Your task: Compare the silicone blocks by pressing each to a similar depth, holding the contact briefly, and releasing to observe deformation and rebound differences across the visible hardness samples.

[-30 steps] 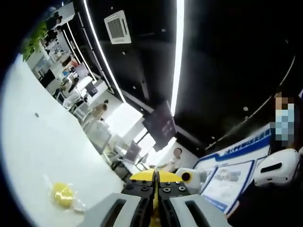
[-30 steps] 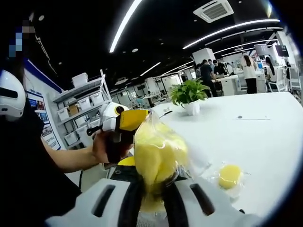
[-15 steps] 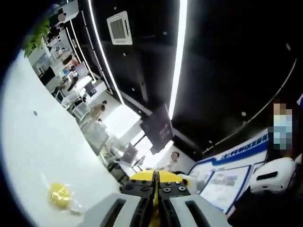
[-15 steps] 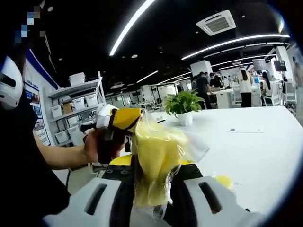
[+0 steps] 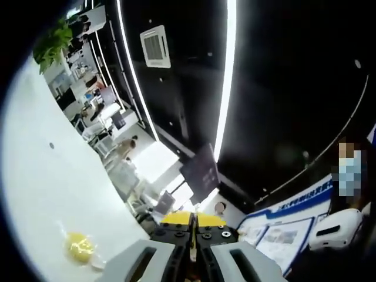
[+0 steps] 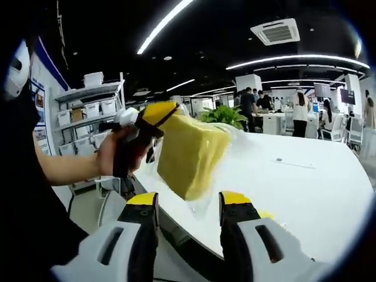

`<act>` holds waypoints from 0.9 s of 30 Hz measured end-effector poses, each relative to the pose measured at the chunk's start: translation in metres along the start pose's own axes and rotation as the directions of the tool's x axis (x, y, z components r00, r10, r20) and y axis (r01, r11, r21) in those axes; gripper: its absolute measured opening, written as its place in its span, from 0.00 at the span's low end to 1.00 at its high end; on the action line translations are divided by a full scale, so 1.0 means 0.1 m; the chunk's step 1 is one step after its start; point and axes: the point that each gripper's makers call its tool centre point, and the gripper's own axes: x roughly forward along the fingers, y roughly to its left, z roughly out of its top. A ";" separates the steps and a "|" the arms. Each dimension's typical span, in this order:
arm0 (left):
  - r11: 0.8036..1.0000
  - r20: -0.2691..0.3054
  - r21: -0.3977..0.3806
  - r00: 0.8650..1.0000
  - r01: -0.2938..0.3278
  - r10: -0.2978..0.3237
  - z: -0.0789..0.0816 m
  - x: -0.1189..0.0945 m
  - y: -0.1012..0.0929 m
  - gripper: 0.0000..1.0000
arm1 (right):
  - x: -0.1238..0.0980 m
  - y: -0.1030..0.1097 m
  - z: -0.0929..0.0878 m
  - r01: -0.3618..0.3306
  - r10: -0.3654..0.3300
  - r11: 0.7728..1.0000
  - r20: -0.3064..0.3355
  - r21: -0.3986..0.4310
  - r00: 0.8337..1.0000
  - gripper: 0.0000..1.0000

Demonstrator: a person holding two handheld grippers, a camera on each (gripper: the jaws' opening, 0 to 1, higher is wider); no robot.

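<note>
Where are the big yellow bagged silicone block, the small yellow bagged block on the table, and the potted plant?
big yellow bagged silicone block (image 6: 189, 154), right gripper view, front face
small yellow bagged block (image 5: 79, 247), left gripper view, centre
potted plant (image 6: 222, 115), right gripper view, leaves

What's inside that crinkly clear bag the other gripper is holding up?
A yellow block sits inside the clear bag. The left gripper pinches the bag's top edge; the block's far side is hidden.

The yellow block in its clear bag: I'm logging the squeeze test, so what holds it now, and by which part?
The left gripper holds the bagged yellow block by the bag's upper corner. The right gripper is open, its fingers apart below the block.
</note>
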 end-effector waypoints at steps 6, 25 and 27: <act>0.999 0.045 -0.028 0.999 -0.028 0.030 0.05 -0.06 0.11 0.00 | -0.06 -0.19 -0.26 0.076 -0.075 0.997 -0.018 0.035 0.997 0.53; 0.985 0.066 -0.041 0.983 -0.170 0.173 0.05 -0.17 0.50 0.00 | -0.28 -0.80 -1.04 0.346 -0.344 0.938 -0.141 -0.012 0.928 0.82; 0.982 0.069 -0.036 0.980 -0.185 0.188 0.05 -0.18 0.54 0.00 | -0.29 -0.84 -1.08 0.360 -0.358 0.933 -0.142 -0.014 0.923 0.83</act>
